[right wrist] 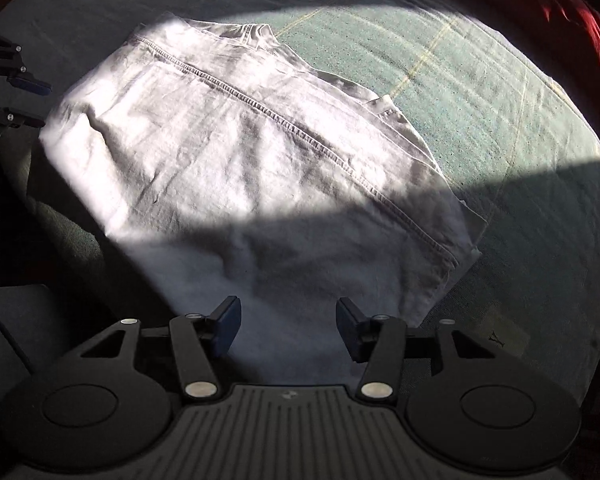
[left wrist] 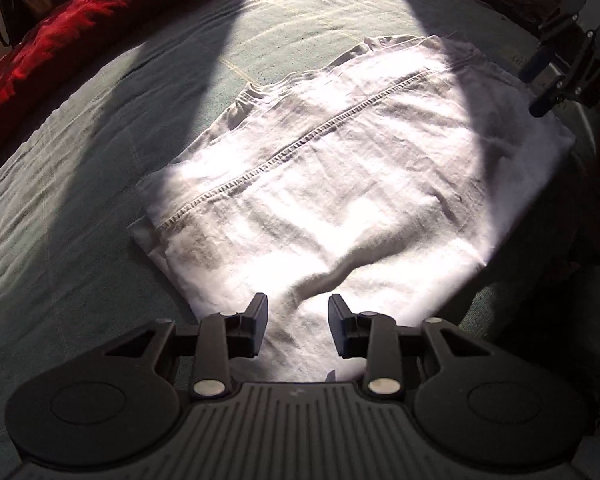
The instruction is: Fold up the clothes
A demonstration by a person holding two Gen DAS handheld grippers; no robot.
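A white garment [left wrist: 332,184] lies folded into a rough rectangle on a green bedspread [left wrist: 60,200], with a stitched hem running across its top layer. It also shows in the right wrist view [right wrist: 236,168]. My left gripper [left wrist: 298,320] is open and empty, low over the garment's near edge. My right gripper [right wrist: 288,324] is open and empty over the garment's other near edge. Each gripper shows in the other's view, the right one [left wrist: 540,84] at the far right corner and the left one [right wrist: 32,100] at the left edge.
A red blanket [left wrist: 60,36] lies along the far side of the bed and shows in the right wrist view [right wrist: 588,28] at the top right. Sunlight and dark shadows cross the bedspread [right wrist: 500,100]. The bed's edge drops off beside the garment.
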